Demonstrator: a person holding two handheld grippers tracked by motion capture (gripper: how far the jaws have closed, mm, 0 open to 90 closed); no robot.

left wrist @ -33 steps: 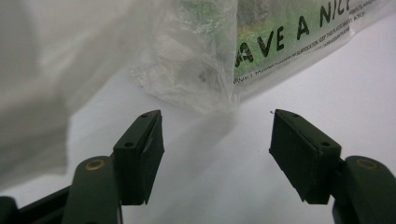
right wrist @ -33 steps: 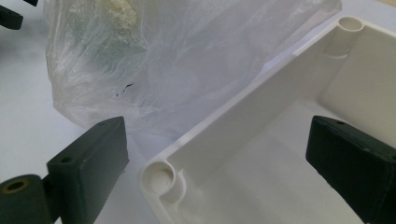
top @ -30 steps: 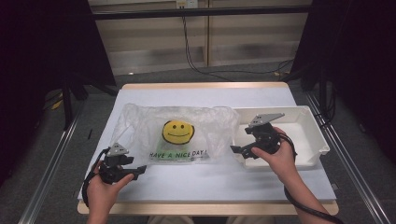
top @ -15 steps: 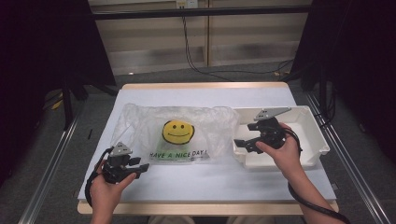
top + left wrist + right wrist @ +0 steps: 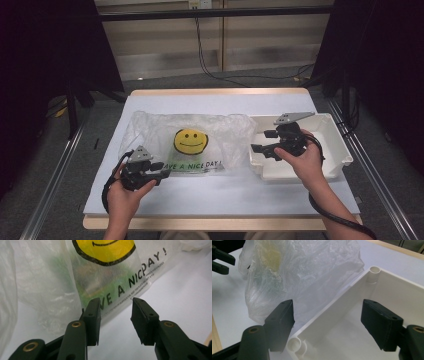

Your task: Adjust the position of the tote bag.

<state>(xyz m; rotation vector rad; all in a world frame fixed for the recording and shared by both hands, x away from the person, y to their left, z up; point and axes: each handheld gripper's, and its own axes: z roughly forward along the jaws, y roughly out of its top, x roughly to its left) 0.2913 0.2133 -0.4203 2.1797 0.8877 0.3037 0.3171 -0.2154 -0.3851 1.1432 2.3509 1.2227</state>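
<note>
Hovering low at lower left, left gripper (image 5: 162, 170) with jaws just narrowed and still apart at the printed edge of the plastic bag (image 5: 200, 137), bag mid-frame on the white worktop (image 5: 200, 192), right gripper (image 5: 257, 150) at centre right over the white tray (image 5: 335, 145), jaws closing, nothing between them.

A lab-style recording station, not a home or a shop.

A white-topped table (image 5: 220, 192) with a wooden edge stands alone on a grey floor, with metal rails (image 5: 50, 195) running along the floor at 9 and 3 o'clock. Black curtains (image 5: 45, 55) close in both sides, and a dark bar (image 5: 215, 13) crosses overhead at 12 o'clock before a plain panelled wall (image 5: 170, 50). Loose cables (image 5: 235, 75) hang from a wall socket and trail over the floor behind the table.
</note>
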